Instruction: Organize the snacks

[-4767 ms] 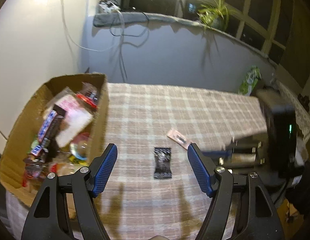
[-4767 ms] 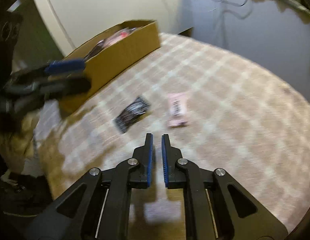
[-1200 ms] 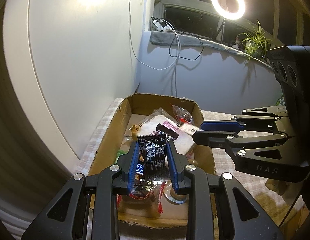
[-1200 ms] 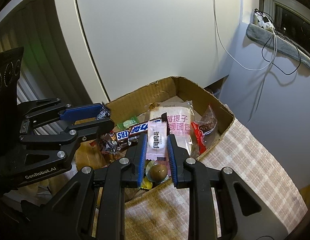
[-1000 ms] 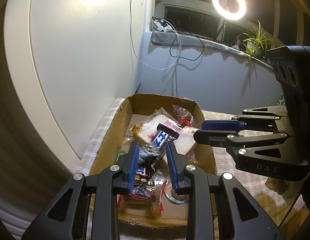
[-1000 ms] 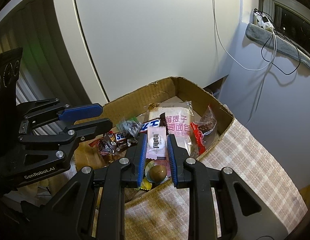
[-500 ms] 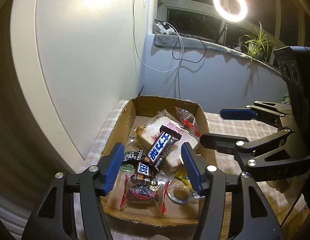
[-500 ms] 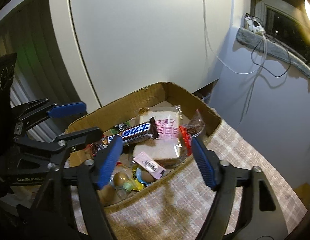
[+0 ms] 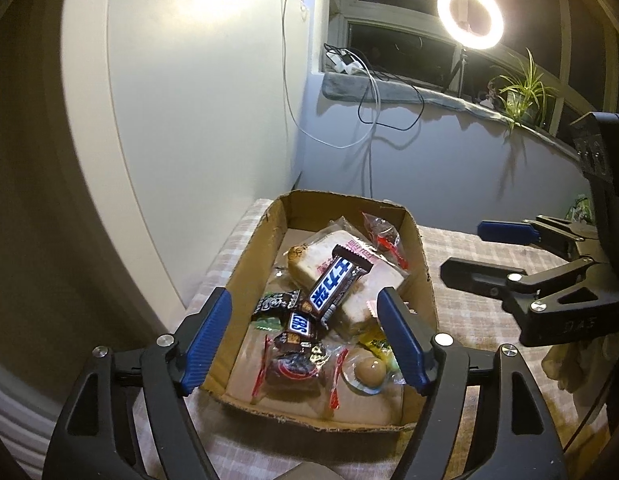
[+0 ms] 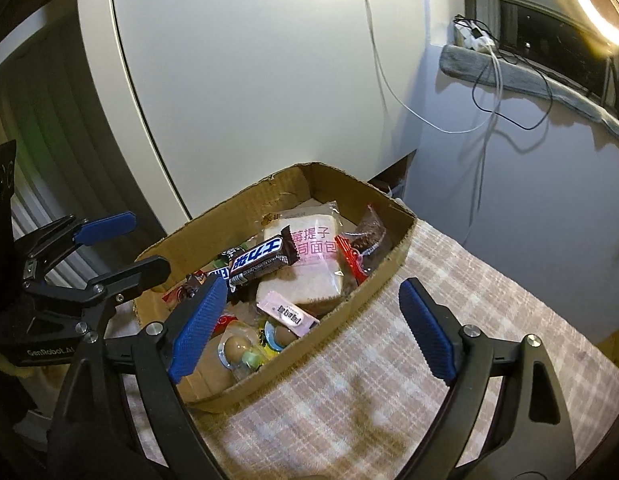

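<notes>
The right gripper (image 10: 309,328) is opening, empty, over the cardboard box (image 10: 373,280) of snacks.

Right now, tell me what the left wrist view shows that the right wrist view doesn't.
Only the left wrist view shows the potted plant on the sill and the whole ring light. Only the right wrist view shows the pink sachet clearly. Both show the cardboard box of snacks, the chocolate bar on the bread packet, and both grippers opening, nothing between their fingers.

Snack-filled cardboard box (image 9: 245,272); pink packet (image 10: 287,314) and black packet (image 9: 279,301) lie inside.
</notes>
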Tool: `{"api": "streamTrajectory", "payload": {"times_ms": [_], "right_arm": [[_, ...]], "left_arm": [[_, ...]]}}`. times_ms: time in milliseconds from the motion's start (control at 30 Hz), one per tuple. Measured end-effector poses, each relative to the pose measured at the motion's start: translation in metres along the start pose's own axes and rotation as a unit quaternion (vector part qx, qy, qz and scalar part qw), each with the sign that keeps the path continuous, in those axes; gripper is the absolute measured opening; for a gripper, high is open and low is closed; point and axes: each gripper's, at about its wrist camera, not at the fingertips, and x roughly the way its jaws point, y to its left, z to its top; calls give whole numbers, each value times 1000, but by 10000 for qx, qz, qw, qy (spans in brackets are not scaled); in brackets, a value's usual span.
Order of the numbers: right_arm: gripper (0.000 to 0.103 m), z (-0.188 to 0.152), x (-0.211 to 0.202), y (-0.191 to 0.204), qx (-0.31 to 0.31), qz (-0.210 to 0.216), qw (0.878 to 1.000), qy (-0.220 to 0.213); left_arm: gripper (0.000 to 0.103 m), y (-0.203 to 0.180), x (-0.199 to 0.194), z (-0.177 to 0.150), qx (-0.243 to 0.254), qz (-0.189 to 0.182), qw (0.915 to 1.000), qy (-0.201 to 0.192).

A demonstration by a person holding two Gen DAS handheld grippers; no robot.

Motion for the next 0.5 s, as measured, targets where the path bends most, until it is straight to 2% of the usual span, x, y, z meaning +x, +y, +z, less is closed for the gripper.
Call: {"api": "streamTrajectory", "payload": {"times_ms": [133,267,500], "right_arm": [[91,-7,-14,2,92,-76,9998,-131],[98,-17,-28,7,112,-162,9995,-241],[98,-36,-50,15,203,-250,9988,-369]], "left_arm": [[79,-1,-10,-4,-47,67,9999,-70],[80,-2,-20,-10,-116,131,9998,-110],[82,-8,-34,-24,-217,293,9993,-72]]}}
